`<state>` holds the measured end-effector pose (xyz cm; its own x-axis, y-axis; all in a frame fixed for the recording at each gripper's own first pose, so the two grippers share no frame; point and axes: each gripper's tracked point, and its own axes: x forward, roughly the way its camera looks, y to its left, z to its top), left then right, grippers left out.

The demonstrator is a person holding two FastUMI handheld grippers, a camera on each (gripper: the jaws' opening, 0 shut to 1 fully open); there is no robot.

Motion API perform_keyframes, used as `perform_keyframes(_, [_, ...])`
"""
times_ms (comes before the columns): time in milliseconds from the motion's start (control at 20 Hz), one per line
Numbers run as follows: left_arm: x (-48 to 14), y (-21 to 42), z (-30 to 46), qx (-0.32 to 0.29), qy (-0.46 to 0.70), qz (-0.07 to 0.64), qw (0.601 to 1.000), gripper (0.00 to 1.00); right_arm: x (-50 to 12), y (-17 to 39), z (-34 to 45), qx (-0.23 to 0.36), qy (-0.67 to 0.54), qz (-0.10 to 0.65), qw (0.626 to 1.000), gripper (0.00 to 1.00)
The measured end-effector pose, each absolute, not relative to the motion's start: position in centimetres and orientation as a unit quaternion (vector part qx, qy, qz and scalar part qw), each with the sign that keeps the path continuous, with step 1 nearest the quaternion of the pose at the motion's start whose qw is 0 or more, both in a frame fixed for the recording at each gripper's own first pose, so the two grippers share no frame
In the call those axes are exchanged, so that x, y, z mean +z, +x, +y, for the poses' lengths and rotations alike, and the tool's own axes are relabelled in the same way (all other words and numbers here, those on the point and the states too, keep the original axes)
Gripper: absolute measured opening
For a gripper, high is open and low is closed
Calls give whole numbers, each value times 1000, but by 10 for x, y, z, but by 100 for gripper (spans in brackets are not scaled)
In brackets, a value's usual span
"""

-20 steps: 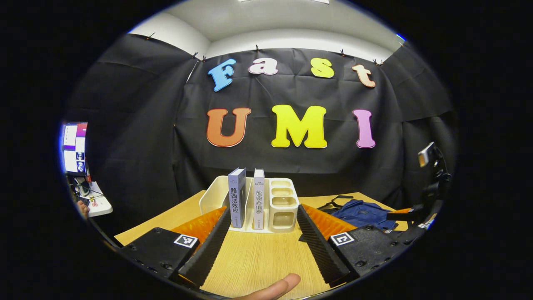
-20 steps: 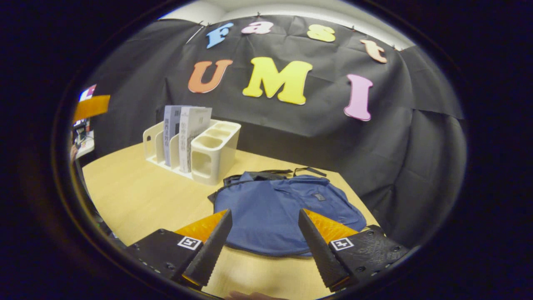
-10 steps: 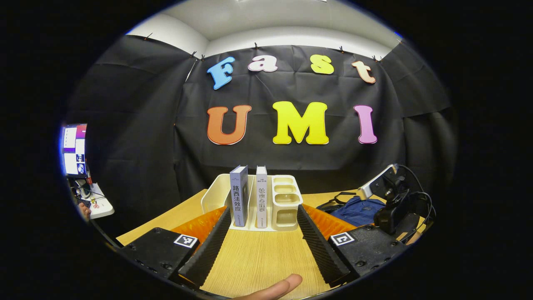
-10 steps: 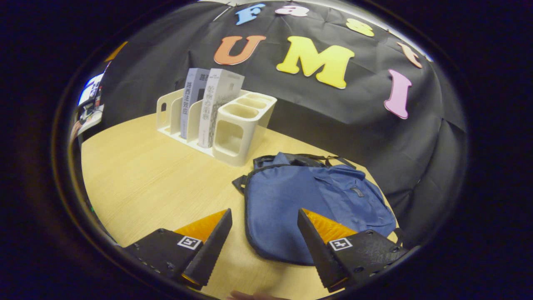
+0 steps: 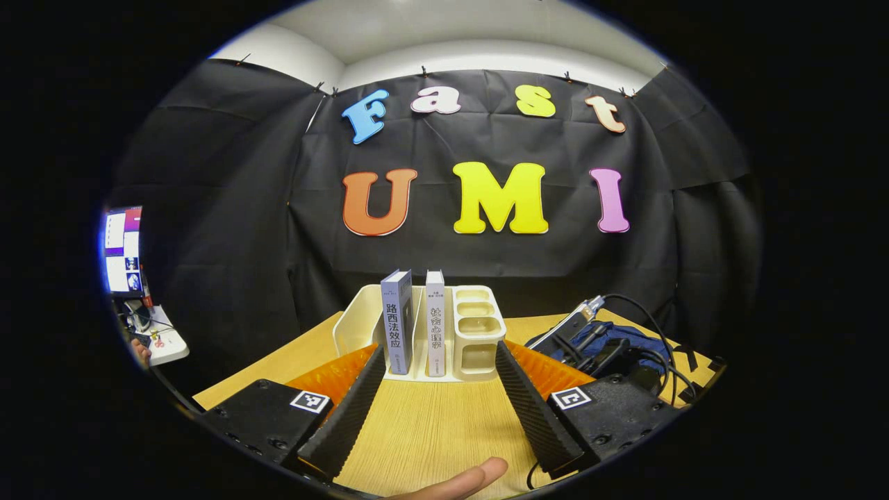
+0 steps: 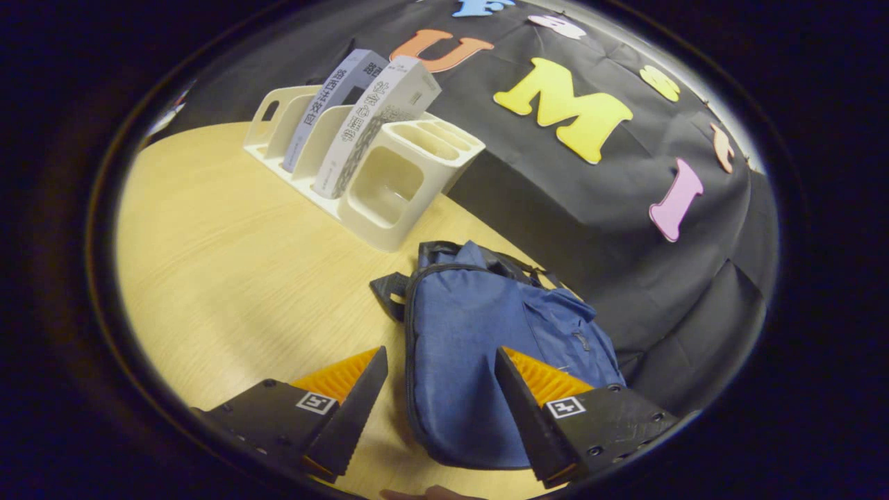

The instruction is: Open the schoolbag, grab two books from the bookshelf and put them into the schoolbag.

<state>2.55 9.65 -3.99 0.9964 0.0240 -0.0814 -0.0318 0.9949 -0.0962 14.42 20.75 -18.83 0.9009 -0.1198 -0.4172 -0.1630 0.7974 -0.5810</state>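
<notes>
A blue schoolbag lies flat on the wooden table, its zip closed. My right gripper hovers open just above the bag's near left edge. Two books, a grey-blue one and a white one, stand upright in the cream bookshelf. My left gripper is open, low over the table, pointing at the shelf with a gap between them. In the left gripper view the right gripper's body and cables cover most of the bag. The same books lean in the shelf in the right gripper view.
A screen and a small white side table stand beyond the table's left edge. A fingertip shows at the bottom of the left gripper view. Black cloth walls close off the back and right of the table.
My right gripper has moved forward and down over the schoolbag and tilted, so the bag sits between its fingers. The left gripper has barely moved.
</notes>
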Motion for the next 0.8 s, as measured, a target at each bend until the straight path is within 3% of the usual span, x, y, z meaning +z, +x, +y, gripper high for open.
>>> perform_keyframes(150, [-42, 27, 103, 23, -53, 44, 997, 99, -182, 151, 203, -8, -321, 212, 923, 92])
perform_keyframes(200, [-42, 26, 106, 27, -58, 44, 997, 99, -181, 151, 200, -14, -319, 213, 923, 96])
perform_keyframes(250, [-41, 27, 107, 29, -60, 42, 997, 99, -181, 152, 200, -14, -316, 214, 924, 86])
perform_keyframes(300, [-40, 26, 108, 30, -60, 42, 997, 99, -180, 153, 200, -13, -316, 214, 924, 91])
perform_keyframes(400, [-43, 27, 110, 33, -61, 46, 997, 99, -174, 154, 193, -30, -321, 208, 923, 74])
perform_keyframes(450, [-42, 26, 108, 31, -64, 46, 996, 99, -172, 154, 194, -30, -318, 205, 925, 80])
perform_keyframes(600, [-40, 25, 101, 22, -65, 43, 997, 99, -159, 155, 192, -38, -316, 191, 928, 71])
perform_keyframes(750, [-39, 25, 101, 17, -69, 42, 997, 100, -164, 161, 193, -29, -313, 201, 928, 71])
perform_keyframes(800, [-39, 26, 101, 15, -74, 41, 996, 100, -170, 163, 192, -25, -309, 212, 927, 64])
